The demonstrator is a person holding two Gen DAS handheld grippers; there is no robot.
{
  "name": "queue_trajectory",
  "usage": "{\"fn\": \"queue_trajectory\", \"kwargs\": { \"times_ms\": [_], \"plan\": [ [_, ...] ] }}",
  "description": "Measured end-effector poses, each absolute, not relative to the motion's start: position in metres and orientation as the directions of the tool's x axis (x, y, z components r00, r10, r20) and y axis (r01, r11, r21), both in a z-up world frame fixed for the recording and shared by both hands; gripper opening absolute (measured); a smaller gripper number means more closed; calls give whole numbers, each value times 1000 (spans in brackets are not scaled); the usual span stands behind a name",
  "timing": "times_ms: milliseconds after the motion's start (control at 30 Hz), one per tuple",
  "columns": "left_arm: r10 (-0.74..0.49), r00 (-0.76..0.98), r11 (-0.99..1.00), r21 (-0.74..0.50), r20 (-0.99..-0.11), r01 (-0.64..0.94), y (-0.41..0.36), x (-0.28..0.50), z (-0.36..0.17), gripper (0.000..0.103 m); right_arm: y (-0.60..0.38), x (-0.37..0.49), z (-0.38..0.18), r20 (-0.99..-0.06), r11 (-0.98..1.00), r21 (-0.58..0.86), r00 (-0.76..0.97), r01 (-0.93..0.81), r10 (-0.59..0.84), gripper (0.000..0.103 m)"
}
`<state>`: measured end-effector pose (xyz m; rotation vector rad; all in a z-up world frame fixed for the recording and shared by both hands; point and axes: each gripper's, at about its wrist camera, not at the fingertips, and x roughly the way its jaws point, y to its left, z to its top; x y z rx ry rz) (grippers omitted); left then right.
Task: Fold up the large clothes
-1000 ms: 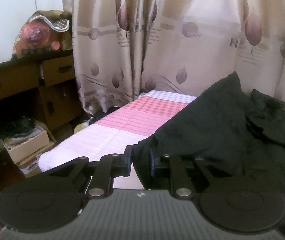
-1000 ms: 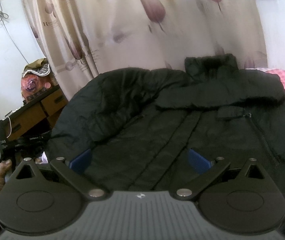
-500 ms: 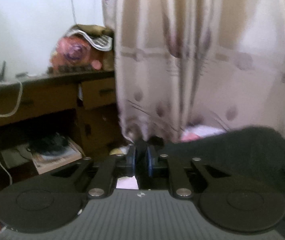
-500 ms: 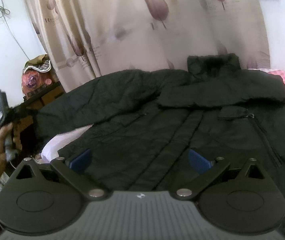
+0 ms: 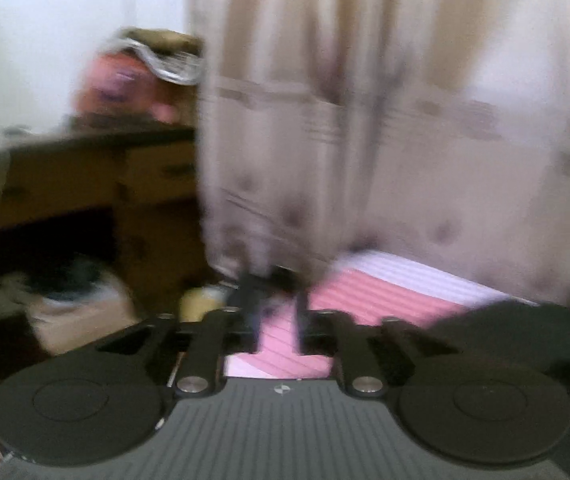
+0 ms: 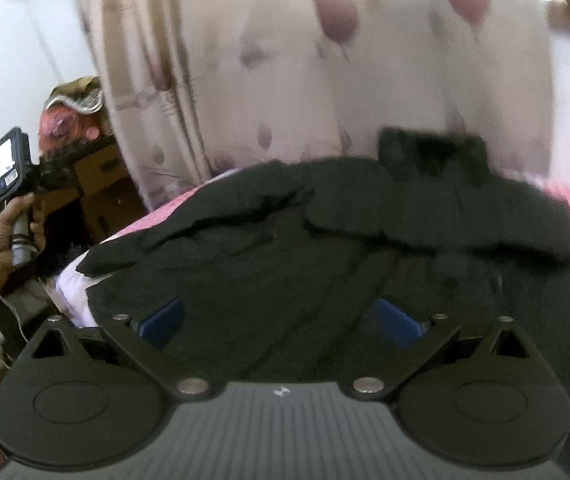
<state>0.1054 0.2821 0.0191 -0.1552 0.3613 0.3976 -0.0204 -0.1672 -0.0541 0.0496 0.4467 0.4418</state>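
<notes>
**Sleeve laid across the chest, both grippers empty**

The black jacket lies front-up on the pink-striped bed, filling most of the right wrist view. Its collar points away from the camera toward the curtain, so the long axis runs from the hem, near the right gripper, straight out to the collar. 1 sleeve is folded inward across the chest, its cuff end lying toward the jacket's left edge by the bed's border.

The right gripper hovers over the lower front with its jaws wide apart, holding nothing. The left gripper is off the garment at the bed's left side, jaws a small gap apart and empty; that view is blurred, and only a dark edge of the jacket shows at its right.

The step in hand looks like the sleeve fold. Next likely comes the other sleeve or side, which calls for pinching thick padded fabric firmly and carrying it over without dragging the folded sleeve.
</notes>
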Motion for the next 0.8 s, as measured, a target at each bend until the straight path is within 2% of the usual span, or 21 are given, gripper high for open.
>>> {"fn": "queue_trajectory", "kwargs": {
  "times_ms": [33,67,100,167,233,300,500,567,633,733,767,800],
  "plan": [
    [316,872,923,-90,-373,-373,271,104,15,53,-165,-11,-53,-409,907,103,814,-408,413,103],
    [286,883,933,-101,-371,-345,259,101,12,74,-162,0,-53,-417,912,56,820,-407,392,103],
    [251,897,944,-113,-365,-310,247,98,9,82,-159,12,-55,-430,918,18,826,-396,365,103],
    [180,916,969,-96,-359,-228,222,94,1,82,-156,34,-60,-464,926,-26,826,-375,321,103],
    [134,911,982,-73,-390,-175,204,91,-8,84,-155,52,-67,-482,933,-39,825,-358,296,103],
    [87,897,981,-120,-434,-153,201,85,-17,85,-155,59,-71,-495,936,-21,818,-351,295,103],
    [-109,790,903,-393,-603,-176,246,93,-54,87,-159,55,-88,-496,925,59,793,-376,354,103],
    [-108,777,878,-426,-620,-218,263,103,-61,88,-160,58,-93,-510,923,88,779,-375,365,103],
    [-89,768,872,-423,-635,-248,275,121,-68,98,-161,59,-98,-520,919,121,765,-375,380,103],
    [-50,755,849,-426,-653,-312,289,142,-80,90,-164,58,-102,-527,917,155,754,-368,392,103],
    [-19,759,854,-406,-651,-326,291,149,-82,83,-165,57,-103,-528,916,163,752,-366,394,103],
    [26,758,858,-375,-652,-352,292,157,-85,62,-166,57,-104,-530,916,169,751,-363,395,103]
  ]
}}
